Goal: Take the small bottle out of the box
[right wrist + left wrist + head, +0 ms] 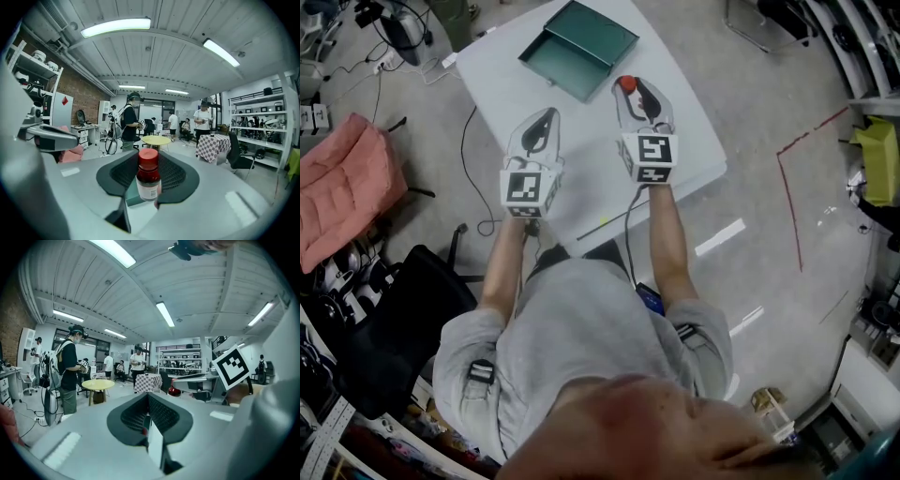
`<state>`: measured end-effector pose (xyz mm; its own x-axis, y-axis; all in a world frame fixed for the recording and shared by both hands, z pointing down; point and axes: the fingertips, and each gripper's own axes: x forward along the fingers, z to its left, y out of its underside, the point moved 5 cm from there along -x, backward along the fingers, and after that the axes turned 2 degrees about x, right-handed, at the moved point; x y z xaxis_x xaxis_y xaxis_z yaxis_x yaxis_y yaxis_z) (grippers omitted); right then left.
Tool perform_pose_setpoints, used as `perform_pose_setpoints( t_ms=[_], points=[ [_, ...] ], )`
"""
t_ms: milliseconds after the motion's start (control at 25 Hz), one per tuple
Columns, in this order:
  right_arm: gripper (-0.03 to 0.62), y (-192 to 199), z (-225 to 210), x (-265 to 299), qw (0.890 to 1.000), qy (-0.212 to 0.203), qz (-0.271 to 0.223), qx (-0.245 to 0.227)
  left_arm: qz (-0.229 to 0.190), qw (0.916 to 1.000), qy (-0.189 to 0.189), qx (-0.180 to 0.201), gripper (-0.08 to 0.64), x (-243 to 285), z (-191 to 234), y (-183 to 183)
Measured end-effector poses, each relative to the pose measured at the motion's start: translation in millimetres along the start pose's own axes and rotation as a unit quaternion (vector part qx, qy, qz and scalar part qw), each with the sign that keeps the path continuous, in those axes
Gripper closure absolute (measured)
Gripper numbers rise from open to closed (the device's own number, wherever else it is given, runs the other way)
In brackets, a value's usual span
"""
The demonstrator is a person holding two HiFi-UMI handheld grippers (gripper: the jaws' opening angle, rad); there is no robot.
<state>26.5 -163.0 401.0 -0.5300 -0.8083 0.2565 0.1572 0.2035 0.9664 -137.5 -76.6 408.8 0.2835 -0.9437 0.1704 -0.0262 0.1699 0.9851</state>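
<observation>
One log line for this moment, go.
right gripper: shut on bottle | left gripper: shut, empty | box: open, bottle outside

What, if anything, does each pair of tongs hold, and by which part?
Right tongs: the small bottle, gripped by its body below the red cap. Left tongs: nothing, jaws together.

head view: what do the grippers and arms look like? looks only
The left gripper and right gripper have pale grey teardrop shells and dark ribbed pads. Each carries a white cube with black square markers. A black cable runs back from the right one. The person wears a grey short-sleeved T-shirt.
</observation>
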Motion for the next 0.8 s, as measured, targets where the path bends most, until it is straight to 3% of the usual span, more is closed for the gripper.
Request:
perform_pose_setpoints(
  t_ms=[800],
  points=[
    [0.462,30,-76,-75,0.995,0.094,0.005,0.021,-0.004,0.9952,0.093,0.03,0.548,44,-89,-6]
  ],
)
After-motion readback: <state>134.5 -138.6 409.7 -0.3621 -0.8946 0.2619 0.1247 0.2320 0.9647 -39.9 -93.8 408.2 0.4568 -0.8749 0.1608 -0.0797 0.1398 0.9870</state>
